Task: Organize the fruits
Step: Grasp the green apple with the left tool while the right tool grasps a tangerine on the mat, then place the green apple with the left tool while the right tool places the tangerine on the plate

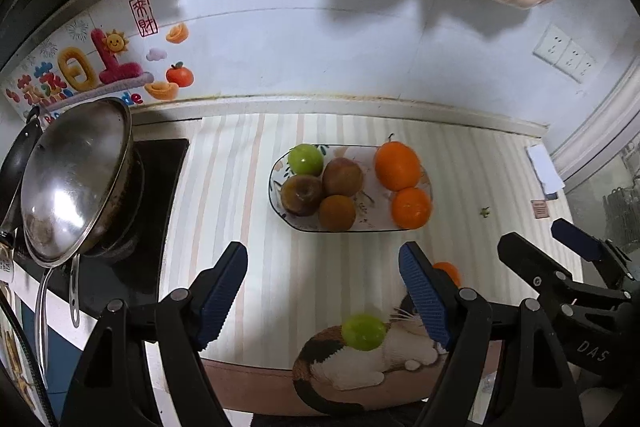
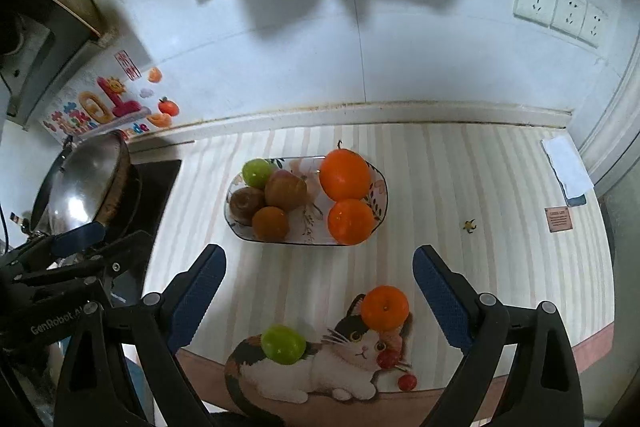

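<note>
Both grippers hover wide open and empty, left gripper (image 1: 322,291) above the green apple (image 1: 364,331), right gripper (image 2: 320,291) by the loose orange (image 2: 385,308) — a clumsy nudge could roll either off the counter edge!

An oval glass plate (image 2: 378,183) sits mid-bench holding a green apple (image 2: 257,173) at its back left, three brownish fruits (image 2: 285,190) bunched beside it, and two oranges (image 2: 345,174) on its right side, one behind the other. Nearer, off the plate, a small orange (image 2: 385,307) and a second green apple (image 2: 283,343) lie apart on the bench.
</note>
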Tool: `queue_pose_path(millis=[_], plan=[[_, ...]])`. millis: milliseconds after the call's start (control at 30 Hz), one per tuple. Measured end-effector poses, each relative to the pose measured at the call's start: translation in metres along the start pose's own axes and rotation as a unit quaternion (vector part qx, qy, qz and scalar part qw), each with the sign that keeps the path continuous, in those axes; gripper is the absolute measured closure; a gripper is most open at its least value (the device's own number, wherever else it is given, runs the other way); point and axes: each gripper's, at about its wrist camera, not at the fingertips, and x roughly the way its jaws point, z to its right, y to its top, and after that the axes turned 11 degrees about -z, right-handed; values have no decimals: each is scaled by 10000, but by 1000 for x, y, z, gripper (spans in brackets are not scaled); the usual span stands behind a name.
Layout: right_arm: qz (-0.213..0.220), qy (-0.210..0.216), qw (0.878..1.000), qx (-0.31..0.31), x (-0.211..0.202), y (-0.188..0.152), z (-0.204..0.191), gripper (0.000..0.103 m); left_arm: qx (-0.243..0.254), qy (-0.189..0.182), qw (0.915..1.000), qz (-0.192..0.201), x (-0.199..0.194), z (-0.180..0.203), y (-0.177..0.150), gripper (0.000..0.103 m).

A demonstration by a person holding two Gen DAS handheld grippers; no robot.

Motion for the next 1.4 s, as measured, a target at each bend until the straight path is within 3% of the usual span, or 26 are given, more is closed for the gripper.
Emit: queue_pose_path(millis=[267,300,333,533,567,633,833,967,1067,1233,1400], plan=[[163,185,9996,153,-21,-9,4,6,-70,-276,9995,-99,-1,6,-4,25],[129,166,9996,176,-19,-10,7,6,-75,-305,9993,-181,5,7,-4,17],[66,130,9996,221,-15,-11,12,6,-84,-314,9992,-253,10,8,-5,11],[-528,151,9968,589,36,-21,50,8,-107,-250,9961,-835,64,12,-11,10],[-659,123,9956,655,49,-23,57,13,-98,-258,9950,-962,74,14,-14,10],[-945,142,9924,781,76,-29,70,20,-38,-272,9910,-1309,102,20,-20,10],[-1557,55,9835,917,141,-41,94,23,181,-260,9724,-2313,182,41,-46,10],[-1870,-3,9776,964,176,-45,102,24,258,-232,9584,-2832,223,52,-62,10],[-2021,-52,9747,957,195,-47,106,24,260,-228,9530,-3011,238,55,-69,11],[-2207,-84,9716,847,215,-46,103,28,319,-208,9519,-3040,248,58,-72,43],[-2391,-147,9679,756,232,-43,99,36,361,-170,9568,-2878,246,61,-71,43]])
